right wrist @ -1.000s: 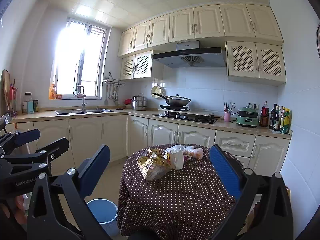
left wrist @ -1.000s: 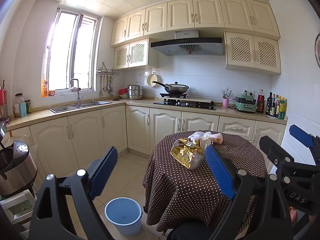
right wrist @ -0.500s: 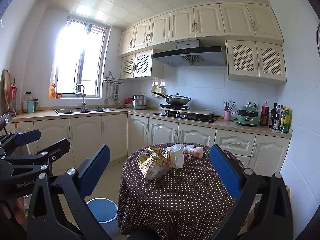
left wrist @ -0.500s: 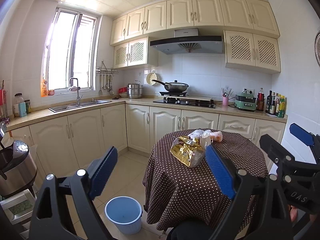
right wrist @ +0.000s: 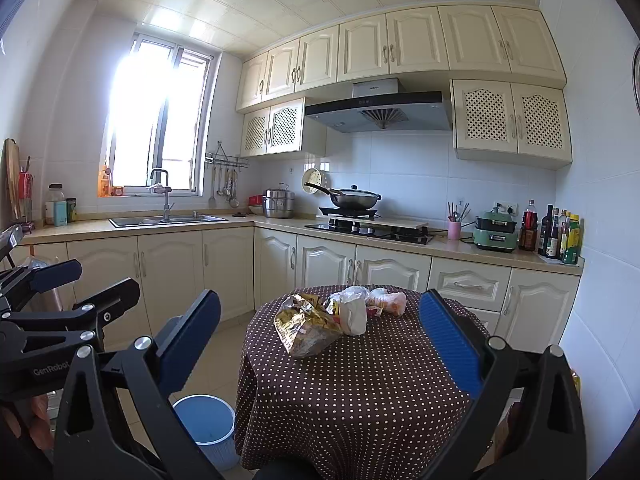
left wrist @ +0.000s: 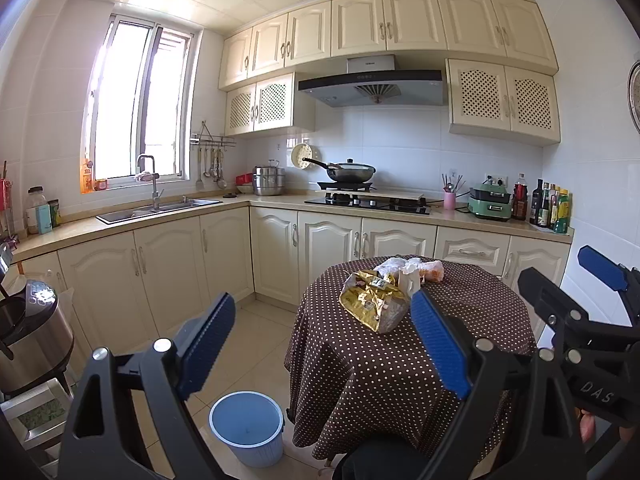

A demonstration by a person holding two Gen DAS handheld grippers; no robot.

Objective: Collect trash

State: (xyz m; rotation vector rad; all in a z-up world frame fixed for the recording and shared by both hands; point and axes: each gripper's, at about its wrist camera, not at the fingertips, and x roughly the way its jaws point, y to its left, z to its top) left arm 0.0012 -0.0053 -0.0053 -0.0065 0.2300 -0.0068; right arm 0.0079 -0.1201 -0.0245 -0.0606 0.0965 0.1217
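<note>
Trash sits in a small heap at the far middle of the round table [right wrist: 360,392]: a crumpled gold wrapper [right wrist: 306,326] nearest, a white bag [right wrist: 354,312] touching it, an orange packet [right wrist: 390,302] behind, with the blue bin [left wrist: 246,426] on the floor at the table's left foot. Left gripper [left wrist: 324,344] and right gripper [right wrist: 320,344] both hang short of the table, jaws wide apart and empty. The heap lies straight ahead of the right gripper and ahead-right of the left, so the right looks better lined up, and the wrapper's long side runs slantwise across its jaws.
</note>
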